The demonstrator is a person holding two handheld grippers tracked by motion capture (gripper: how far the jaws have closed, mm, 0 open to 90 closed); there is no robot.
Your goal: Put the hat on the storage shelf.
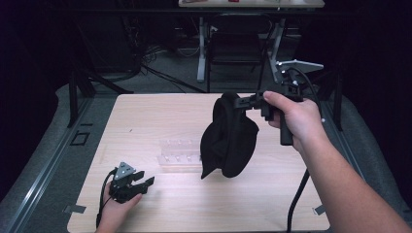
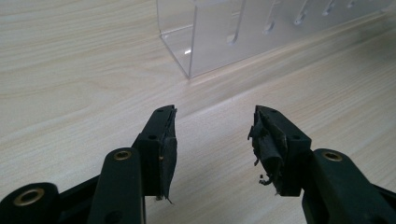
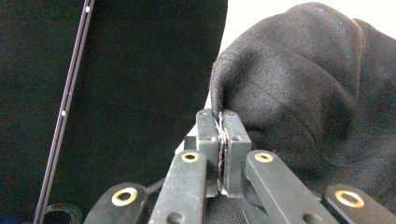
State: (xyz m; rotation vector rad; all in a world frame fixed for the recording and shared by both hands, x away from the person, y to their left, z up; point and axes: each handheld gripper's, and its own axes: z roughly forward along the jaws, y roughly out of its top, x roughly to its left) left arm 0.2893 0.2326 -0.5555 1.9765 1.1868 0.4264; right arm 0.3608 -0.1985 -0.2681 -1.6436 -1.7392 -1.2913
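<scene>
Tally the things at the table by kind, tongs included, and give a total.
Tongs: 2, the left open over the table, the right shut on the cloth
Black cloth: 1, hanging
Clear rack: 1
Total: 4

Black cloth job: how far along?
Done: the black cloth is lifted clear of the table, pinched at its edge by the shut right gripper. In hand: it hangs above the clear acrylic rack. Left: the left gripper rests open and empty. End goal unclear.
</scene>
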